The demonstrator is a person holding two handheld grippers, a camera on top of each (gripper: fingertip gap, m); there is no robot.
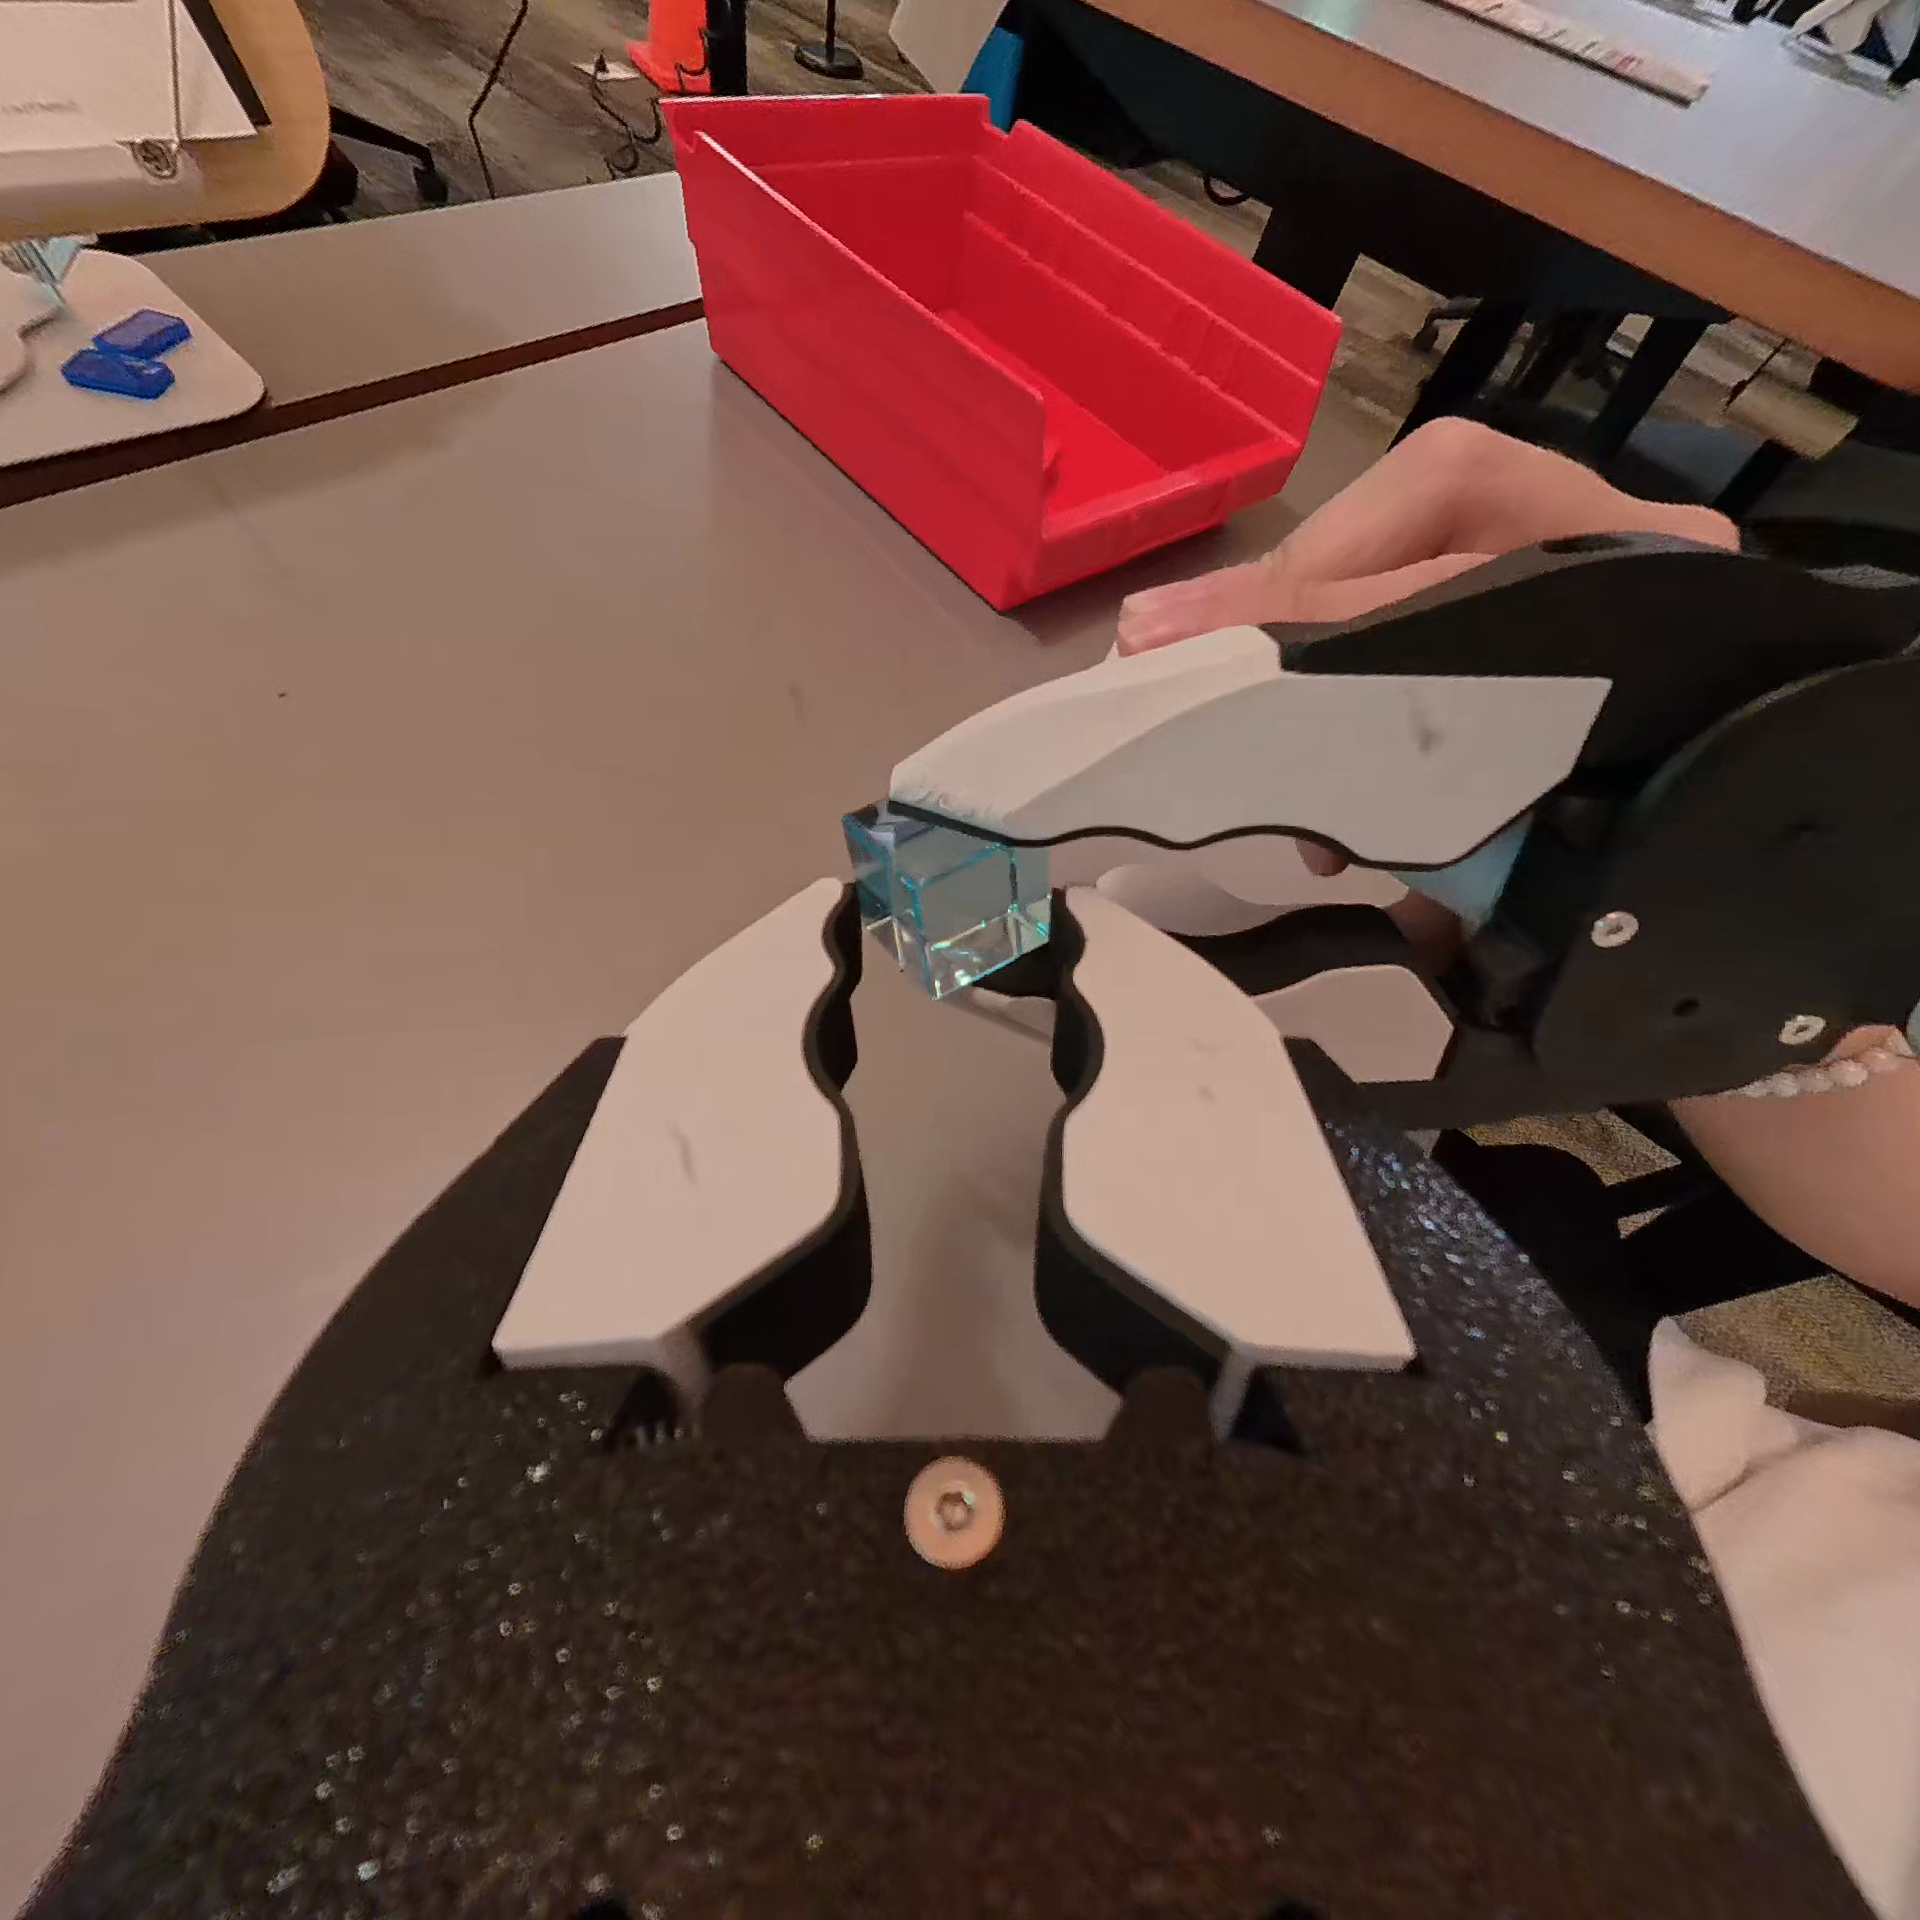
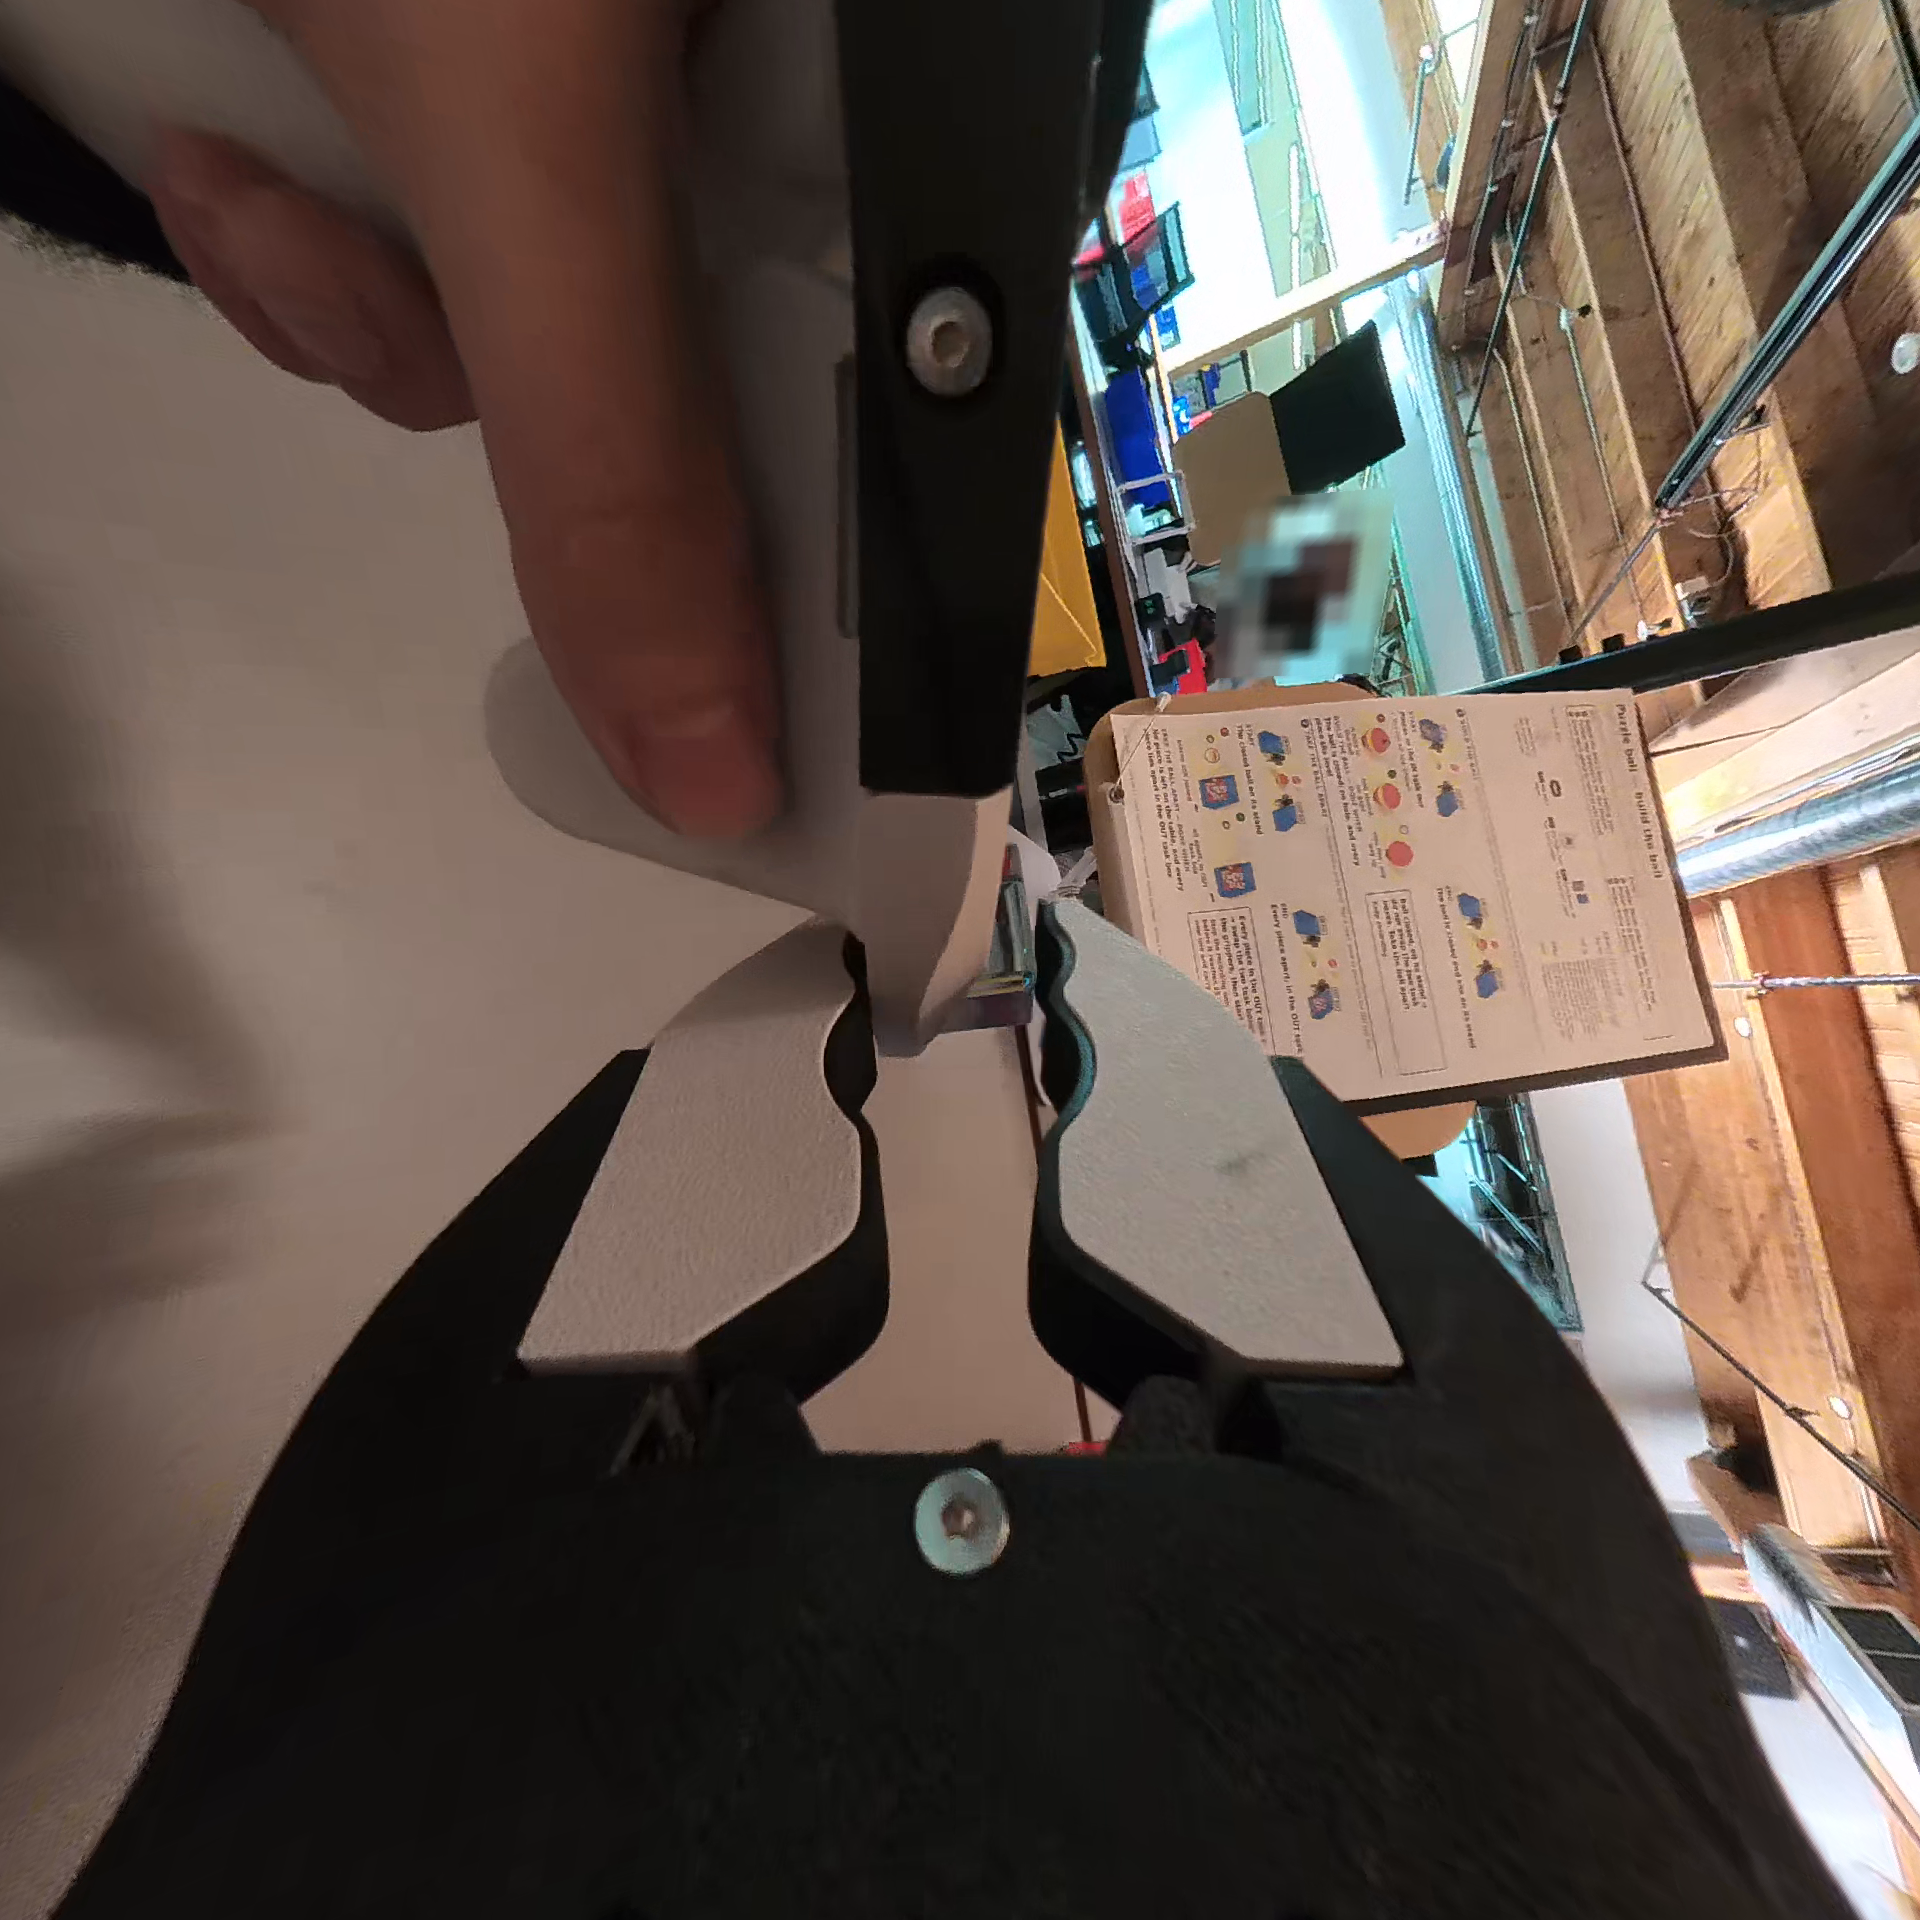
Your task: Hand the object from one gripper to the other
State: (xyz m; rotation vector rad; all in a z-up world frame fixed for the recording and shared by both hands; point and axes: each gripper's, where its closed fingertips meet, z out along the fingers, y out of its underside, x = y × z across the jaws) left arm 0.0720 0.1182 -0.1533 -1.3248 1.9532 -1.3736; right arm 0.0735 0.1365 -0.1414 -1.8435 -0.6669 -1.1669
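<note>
A small clear cube with a cyan tint (image 1: 951,920) is held above the grey table (image 1: 416,779). My left gripper (image 1: 956,909) has its two white fingers closed to the cube's width and pressing on its left and right sides. My right gripper (image 1: 940,899) comes in from the right, turned on its side. Its upper finger (image 1: 1143,748) lies on the cube's top and its lower finger (image 1: 1330,1013) runs underneath. In the right wrist view my right gripper (image 2: 951,951) is closed around the cube (image 2: 1008,971), which is mostly hidden by a left-gripper finger (image 2: 925,914).
An empty red plastic bin (image 1: 883,343) stands on the table just beyond the grippers. Blue pieces (image 1: 125,353) lie on a white mat at the far left. A hand (image 1: 1403,520) holds the right gripper. A printed sheet on a board (image 2: 1403,883) hangs behind. Only a small space, under 4 cm, lies between the two pairs of fingers.
</note>
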